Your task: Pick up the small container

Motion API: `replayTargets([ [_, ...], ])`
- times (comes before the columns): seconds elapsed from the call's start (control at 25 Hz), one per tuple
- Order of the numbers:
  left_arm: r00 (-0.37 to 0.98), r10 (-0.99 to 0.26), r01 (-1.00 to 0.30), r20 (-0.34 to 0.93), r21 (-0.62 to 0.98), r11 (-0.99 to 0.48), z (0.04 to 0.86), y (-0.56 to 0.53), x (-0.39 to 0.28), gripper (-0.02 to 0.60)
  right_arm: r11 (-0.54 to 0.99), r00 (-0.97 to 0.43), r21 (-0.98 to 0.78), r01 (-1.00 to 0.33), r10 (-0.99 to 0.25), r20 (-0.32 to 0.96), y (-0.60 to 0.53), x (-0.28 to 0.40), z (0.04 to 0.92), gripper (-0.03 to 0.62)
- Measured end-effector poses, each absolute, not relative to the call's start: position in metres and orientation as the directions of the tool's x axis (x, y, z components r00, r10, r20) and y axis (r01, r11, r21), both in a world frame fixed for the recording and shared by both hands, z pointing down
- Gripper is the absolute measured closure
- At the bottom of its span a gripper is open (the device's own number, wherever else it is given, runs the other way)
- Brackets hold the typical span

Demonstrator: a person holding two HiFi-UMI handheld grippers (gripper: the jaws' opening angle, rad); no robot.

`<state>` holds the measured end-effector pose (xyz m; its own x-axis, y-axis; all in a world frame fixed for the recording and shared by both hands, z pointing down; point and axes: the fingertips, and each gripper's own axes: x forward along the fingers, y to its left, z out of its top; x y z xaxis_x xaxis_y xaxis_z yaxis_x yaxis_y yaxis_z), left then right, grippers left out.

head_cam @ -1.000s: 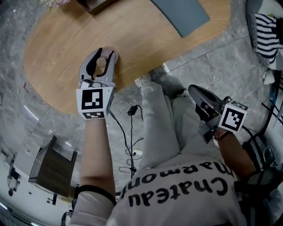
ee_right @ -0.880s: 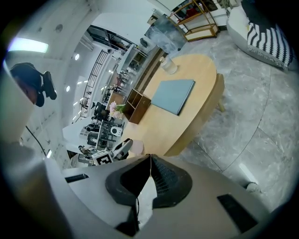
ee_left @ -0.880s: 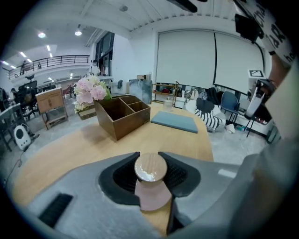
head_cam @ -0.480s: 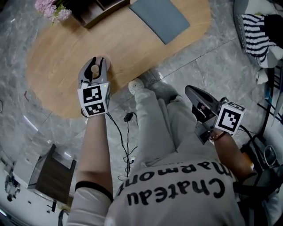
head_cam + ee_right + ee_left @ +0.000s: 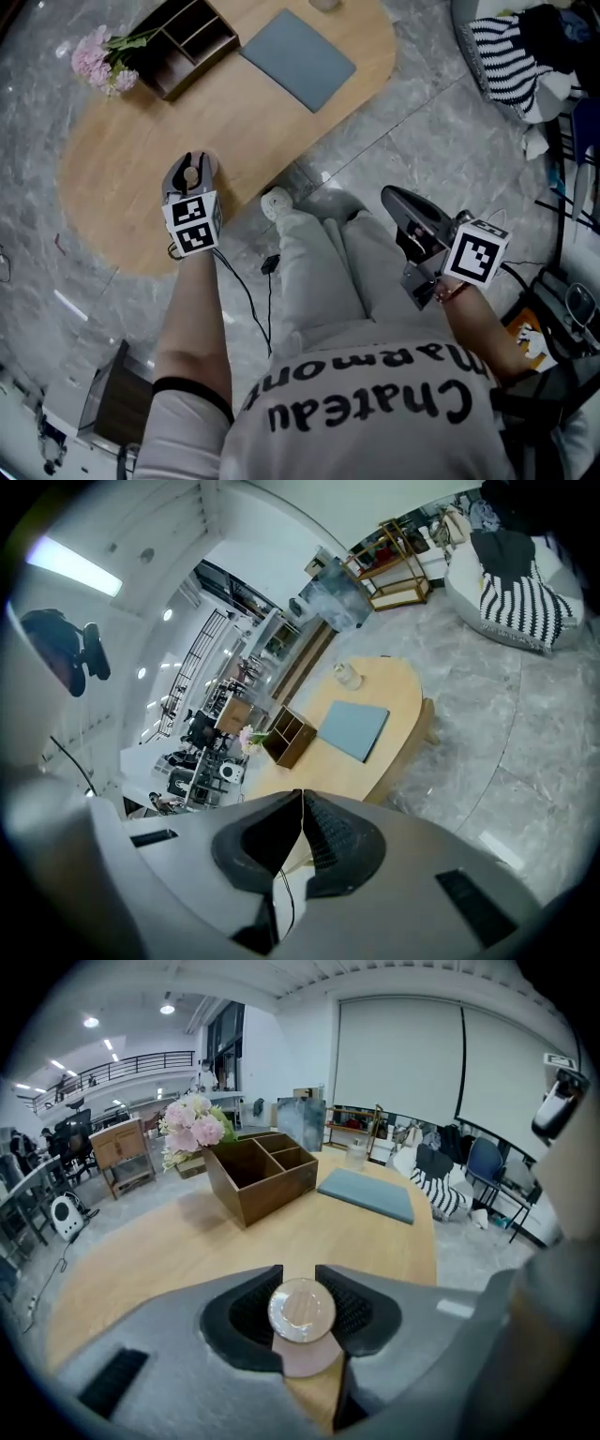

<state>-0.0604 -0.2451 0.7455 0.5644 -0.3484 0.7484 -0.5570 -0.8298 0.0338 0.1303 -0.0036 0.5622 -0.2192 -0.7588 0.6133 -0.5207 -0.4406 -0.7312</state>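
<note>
The left hand-held gripper (image 5: 298, 1279), jaws just closing, is clamping the small container (image 5: 302, 1312) over the table (image 5: 375, 1241); its round sides could slip free.

Pale-pink small container (image 5: 302, 1312), blue-grey mat (image 5: 298, 58)

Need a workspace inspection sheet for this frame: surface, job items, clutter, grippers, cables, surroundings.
Surface: oval wooden table, mostly bare.
Job's things: small container, round, near the table's near edge.
Clutter: wooden organizer, pink flowers, blue-grey mat, glass, all at the far end.
Grippers: left gripper jaws have just been closing, pads on the small container; right gripper shut, empty, off the table.
Cables: black cable on the floor beside the person's leg.
Surroundings: grey marble floor, striped cushion.
</note>
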Motion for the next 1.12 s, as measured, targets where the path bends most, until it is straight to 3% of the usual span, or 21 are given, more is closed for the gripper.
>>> replayTargets([
  [0.48, 0.527, -0.363, -0.668, 0.768, 0.11, -0.736, 0.724, -0.25, -0.075, 0.474, -0.4, -0.192, -0.71, -0.579, -0.779, 0.596, -0.001, 0.128, 0.522, 0.58],
  [1.12, 0.592, -0.511, -0.741, 0.622, 0.172, -0.649, 0.601, -0.277, -0.114, 0.474, -0.222, -0.3, -0.759, -0.612, -0.823, 0.482, -0.082, 0.088, 0.477, 0.58],
])
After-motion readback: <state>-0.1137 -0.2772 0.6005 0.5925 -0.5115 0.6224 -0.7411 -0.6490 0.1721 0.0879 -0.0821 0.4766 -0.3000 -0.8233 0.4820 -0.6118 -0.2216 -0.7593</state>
